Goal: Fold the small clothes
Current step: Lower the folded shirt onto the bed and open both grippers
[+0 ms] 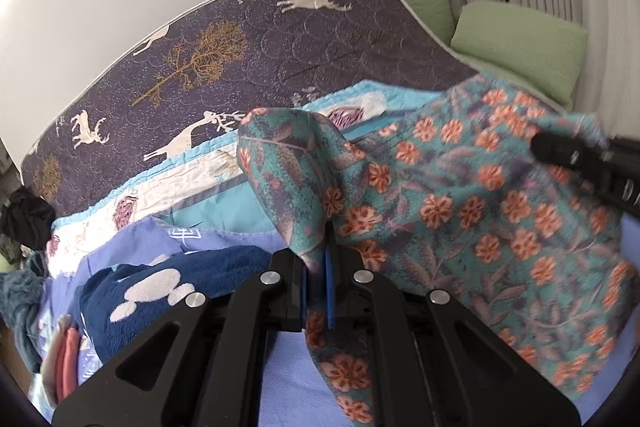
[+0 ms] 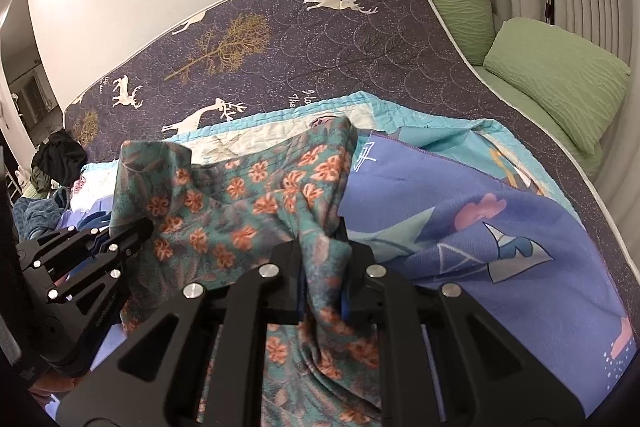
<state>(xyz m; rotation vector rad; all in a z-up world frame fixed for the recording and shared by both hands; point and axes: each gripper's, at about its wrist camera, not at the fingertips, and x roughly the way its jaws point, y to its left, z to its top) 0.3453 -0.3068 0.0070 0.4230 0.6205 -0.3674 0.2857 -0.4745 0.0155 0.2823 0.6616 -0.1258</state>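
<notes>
Gripping the floral cloth (image 1: 460,211) at two spots, you have both tools clenched on it: your left gripper (image 1: 320,247) pinches a bunched fold between its blue pads, and your right gripper (image 2: 322,251) is clamped on another gathered ridge of the same fabric. The cloth hangs between them over the purple-blue sheet (image 2: 460,211), above the dark deer-print bedspread (image 2: 280,39). Your left view alone shows a navy fleece piece (image 1: 192,291) with white shapes lying at lower left and pink items beside it. Your right view alone shows the left tool's whole body from the side, a dark heap of clothes (image 2: 60,155) at the bed's far corner, and a doorway beyond.
</notes>
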